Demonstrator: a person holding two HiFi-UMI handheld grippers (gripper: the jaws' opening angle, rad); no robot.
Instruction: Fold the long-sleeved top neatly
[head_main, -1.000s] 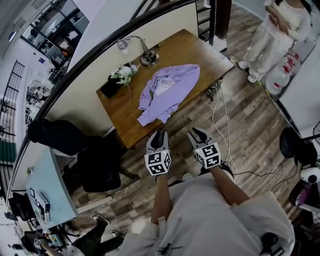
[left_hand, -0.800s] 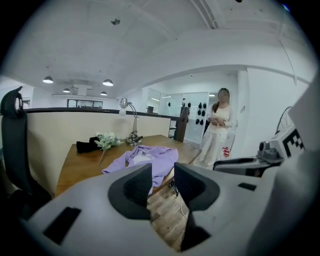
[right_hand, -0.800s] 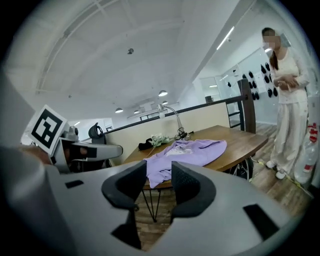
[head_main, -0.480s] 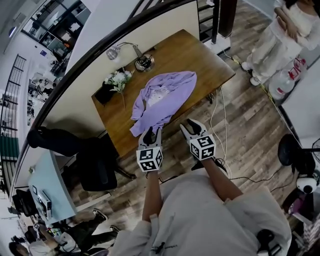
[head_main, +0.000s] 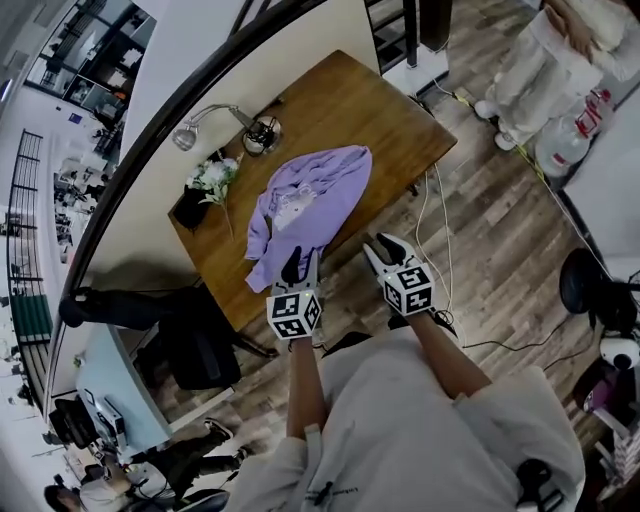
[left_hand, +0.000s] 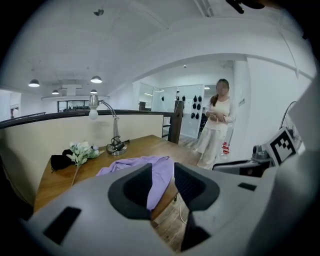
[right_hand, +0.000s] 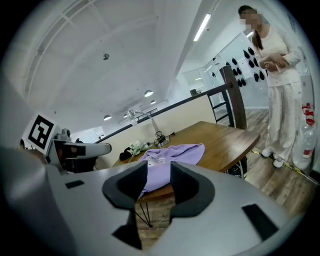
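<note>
The lilac long-sleeved top (head_main: 305, 205) lies crumpled on the wooden table (head_main: 380, 100), with one sleeve trailing toward the near left edge. My left gripper (head_main: 300, 265) hangs at the table's near edge, just short of the top's lower end. Its jaws have just been opening and hold nothing. My right gripper (head_main: 378, 245) is over the floor beside the table edge, to the right of the top. Its jaws have just been closing a little, still apart and empty. In the gripper views the top (left_hand: 160, 175) (right_hand: 170, 152) lies ahead, beyond the open left gripper (left_hand: 162, 182) and right gripper (right_hand: 159, 182).
A desk lamp (head_main: 262, 132), a bunch of white flowers (head_main: 212, 178) and a black object (head_main: 190, 208) stand along the table's far left side. A person in white (head_main: 530, 60) stands to the right. Cables (head_main: 440, 230) run over the floor; a black chair (head_main: 195, 340) stands at the left.
Both grippers have moved forward to the table's near edge; the left now reaches the top's lower end. Both pairs of jaws stand wider than a second ago.
</note>
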